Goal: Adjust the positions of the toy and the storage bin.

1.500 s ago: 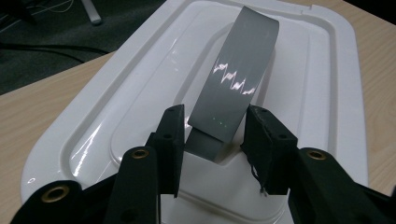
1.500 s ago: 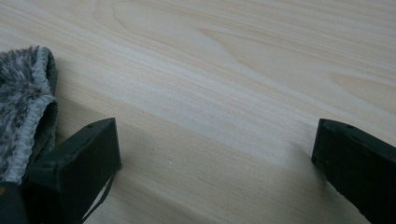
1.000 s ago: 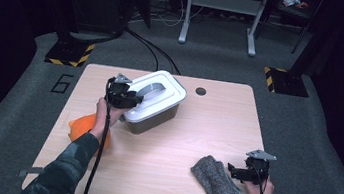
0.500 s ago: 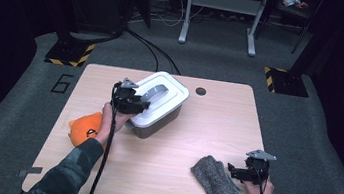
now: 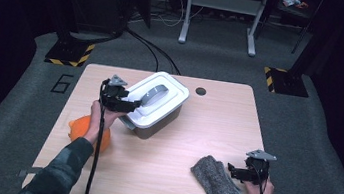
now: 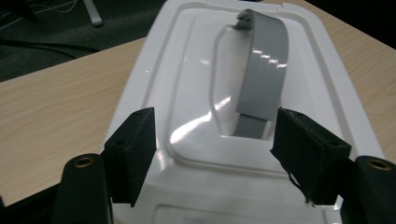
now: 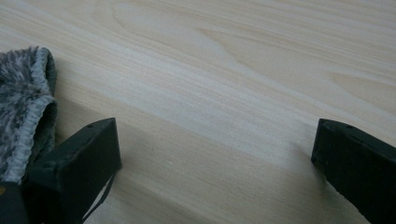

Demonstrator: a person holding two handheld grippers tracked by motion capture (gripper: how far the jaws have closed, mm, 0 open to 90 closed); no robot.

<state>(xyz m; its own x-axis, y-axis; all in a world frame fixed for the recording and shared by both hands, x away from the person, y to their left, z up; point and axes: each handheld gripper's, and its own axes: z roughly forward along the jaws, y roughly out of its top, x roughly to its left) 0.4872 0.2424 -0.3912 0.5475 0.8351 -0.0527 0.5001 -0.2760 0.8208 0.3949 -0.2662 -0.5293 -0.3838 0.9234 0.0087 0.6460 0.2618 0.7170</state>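
**Hovering over the lid of the white box, jaws parted**

Surface: pale wood-grain table [image 5: 170, 172], rectangular, with a round dark grommet hole [image 5: 200, 90] near its far edge. It stands on grey carpet; a large "6" [image 5: 63, 83] is marked on the floor at the table's left. Two black-and-yellow striped floor plates [image 5: 70, 53] lie beyond the far corners, cables run across the carpet, and the legs of a light metal stand [image 5: 219, 17] rise at the back. Room otherwise dark. No brand or label readable on any item.

White box [image 5: 155, 106]: far-left half of the table, lid on, grey handle [image 6: 261, 79] lying flat in the lid's recess.

Left gripper [image 6: 215, 154]: above the lid's near end, jaws have just been opening, now spread, nothing pinched; handle lies ahead, untouched.

Right gripper [image 7: 210, 158]: near-right table edge, jaws wide apart over bare wood, just beside the grey cloth [image 5: 215, 180].

Orange item [image 5: 89, 130]: near-left, partly under the forearm.
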